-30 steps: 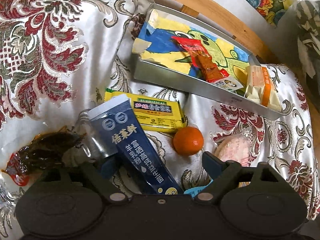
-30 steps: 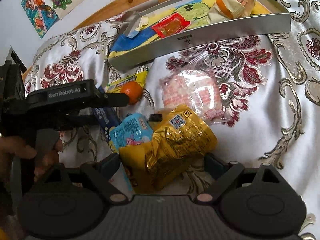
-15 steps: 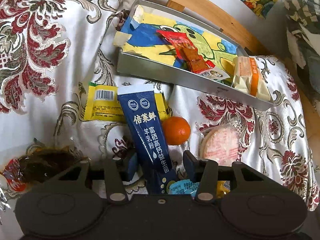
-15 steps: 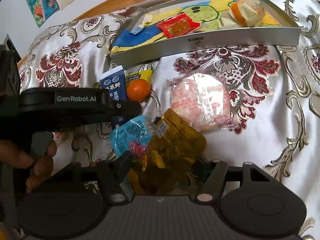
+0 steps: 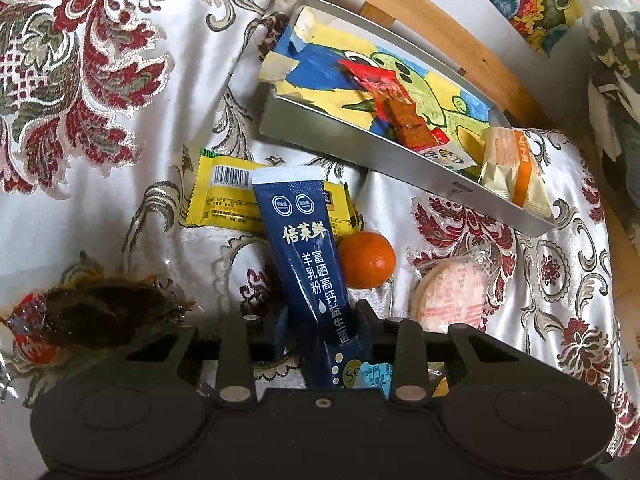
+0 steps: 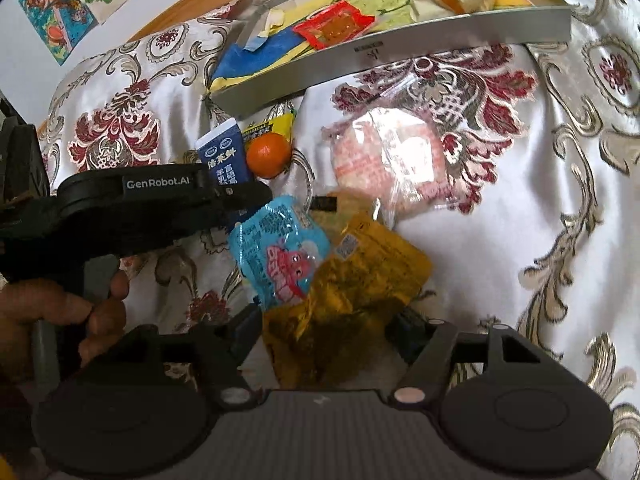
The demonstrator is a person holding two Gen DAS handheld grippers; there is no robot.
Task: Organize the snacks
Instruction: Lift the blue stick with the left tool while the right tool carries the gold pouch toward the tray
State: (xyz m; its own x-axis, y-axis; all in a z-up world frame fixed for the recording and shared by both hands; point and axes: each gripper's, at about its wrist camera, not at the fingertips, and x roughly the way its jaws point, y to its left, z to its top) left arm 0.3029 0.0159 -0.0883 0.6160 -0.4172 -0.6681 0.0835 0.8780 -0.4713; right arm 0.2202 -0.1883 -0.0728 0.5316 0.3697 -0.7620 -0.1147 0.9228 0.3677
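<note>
your left gripper has its fingers clamped on the dark blue powder stick sachet, while your right gripper fingers grip the crinkled golden-yellow foil snack pouch.

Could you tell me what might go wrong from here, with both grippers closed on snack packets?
The left gripper pinches the navy sachet near its lower end, so the long top may flop and nudge the orange. The right gripper squeezes the crinkly yellow bag while the blue packet overlaps it; lifting could drag that packet along.
</note>
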